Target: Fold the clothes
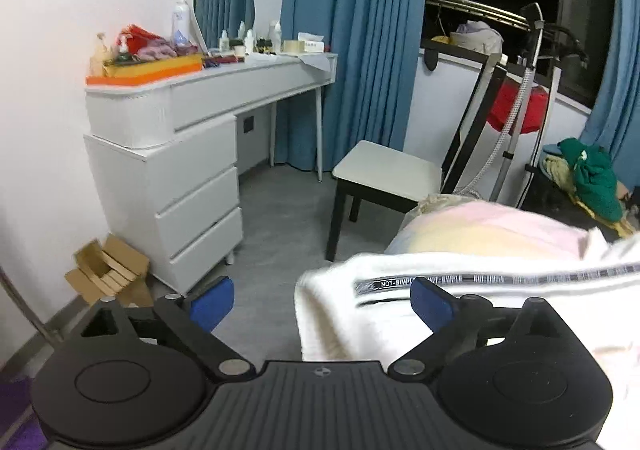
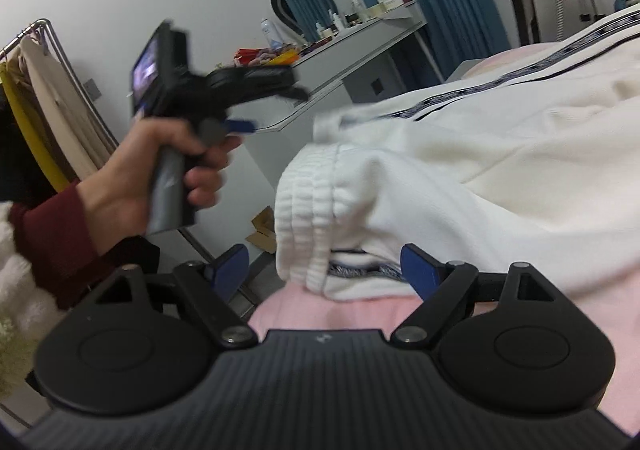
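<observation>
A white knitted garment point(image 1: 460, 330) with a black lettered stripe lies on a pastel pink bedcover point(image 1: 500, 226). My left gripper point(image 1: 322, 304) is open at the garment's left edge. Its right blue pad point(image 1: 430, 302) is over the cloth and its left pad is over the floor. In the right wrist view the same garment point(image 2: 500, 154) spreads across the pink bedcover point(image 2: 360, 314), with a ribbed hem point(image 2: 308, 206) bunched at the front. My right gripper point(image 2: 324, 270) is open, and the hem lies between its pads without being pinched. A hand point(image 2: 160, 170) holds the left gripper's handle, blurred, at the left.
A white dressing table point(image 1: 192, 122) with bottles and a mirror stands along the left wall. A white-topped stool point(image 1: 384, 170) is beside the bed. Cardboard boxes point(image 1: 108, 270) sit on the grey floor. A garment steamer point(image 1: 516, 110) and a clothes pile point(image 1: 596, 178) are behind. A clothes rack point(image 2: 40, 98) is at the left.
</observation>
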### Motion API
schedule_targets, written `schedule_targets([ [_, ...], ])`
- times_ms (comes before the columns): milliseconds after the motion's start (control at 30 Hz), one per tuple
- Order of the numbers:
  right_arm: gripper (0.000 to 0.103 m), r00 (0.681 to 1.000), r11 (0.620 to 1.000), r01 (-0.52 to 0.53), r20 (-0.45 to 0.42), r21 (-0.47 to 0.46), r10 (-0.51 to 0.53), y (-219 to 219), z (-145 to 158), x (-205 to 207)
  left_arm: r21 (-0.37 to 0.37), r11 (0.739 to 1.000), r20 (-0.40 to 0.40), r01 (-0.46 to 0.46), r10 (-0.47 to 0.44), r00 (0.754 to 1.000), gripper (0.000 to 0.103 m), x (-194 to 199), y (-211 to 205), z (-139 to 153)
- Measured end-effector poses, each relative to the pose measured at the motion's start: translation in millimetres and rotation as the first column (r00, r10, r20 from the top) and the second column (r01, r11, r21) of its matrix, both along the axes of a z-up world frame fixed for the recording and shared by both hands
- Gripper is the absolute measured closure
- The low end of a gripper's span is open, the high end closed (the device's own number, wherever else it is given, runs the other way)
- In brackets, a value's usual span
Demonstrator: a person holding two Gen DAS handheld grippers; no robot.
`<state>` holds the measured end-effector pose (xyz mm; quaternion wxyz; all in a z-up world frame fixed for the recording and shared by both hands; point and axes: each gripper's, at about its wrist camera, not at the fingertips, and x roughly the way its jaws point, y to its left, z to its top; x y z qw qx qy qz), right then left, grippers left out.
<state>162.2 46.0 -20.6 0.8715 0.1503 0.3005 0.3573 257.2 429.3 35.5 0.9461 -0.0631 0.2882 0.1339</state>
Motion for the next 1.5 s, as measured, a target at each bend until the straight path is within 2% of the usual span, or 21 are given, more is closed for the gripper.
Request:
schedule_targets([
  [133,0.018,0.998,0.998,0.051,0.044,-0.038,-0.050,-38,16,-26,-0.013,0.998,0.066,0.066,-0.065,0.996,0.007,-57,-38,20],
  [233,0.018,0.989,0.989,0.123,0.092,-0.082,-0.115,-76,25,-39,-0.018,0.990,0.135,0.140,-0.137,0.981,0.007,-95,-86,30],
  [367,0.018,0.966,0.964,0.232,0.147,-0.127,-0.213,-126,37,-60,-0.032,0.969,0.164,0.244,-0.236,0.958,0.007,-129,-163,29],
  [467,0.018,0.943,0.942,0.300,0.193,-0.149,-0.270,-158,47,-69,-0.073,0.950,0.185,0.305,-0.287,0.940,0.007,-151,-218,22],
  [633,0.018,0.896,0.901,0.397,0.284,-0.175,-0.340,-210,60,-91,-0.079,0.923,0.207,0.377,-0.354,0.912,0.007,-176,-305,0],
  [733,0.018,0.863,0.870,0.462,0.311,-0.173,-0.397,-240,53,-98,-0.097,0.912,0.206,0.398,-0.373,0.905,0.007,-189,-338,-22],
  [800,0.018,0.835,0.849,0.505,0.333,-0.152,-0.438,-256,41,-102,-0.079,0.910,0.191,0.407,-0.387,0.902,0.007,-199,-354,-33],
  [900,0.018,0.814,0.823,0.554,0.293,-0.128,-0.502,-275,20,-104,-0.044,0.908,0.180,0.417,-0.404,0.897,0.007,-210,-363,-44],
  [1033,0.018,0.788,0.781,0.605,0.259,-0.158,-0.558,-283,10,-103,-0.079,0.916,0.173,0.394,-0.377,0.910,0.007,-205,-348,-53],
  [1133,0.019,0.783,0.782,0.606,0.284,-0.146,-0.554,-283,11,-106,-0.094,0.927,0.159,0.363,-0.346,0.925,0.007,-195,-336,-56],
  [1233,0.018,0.771,0.767,0.623,0.280,-0.152,-0.572,-284,10,-105,-0.112,0.931,0.137,0.349,-0.333,0.933,0.007,-177,-324,-54],
  [1500,0.019,0.758,0.750,0.646,0.235,-0.143,-0.608,-292,9,-110,-0.054,0.928,0.093,0.370,-0.364,0.927,0.010,-168,-332,-61],
])
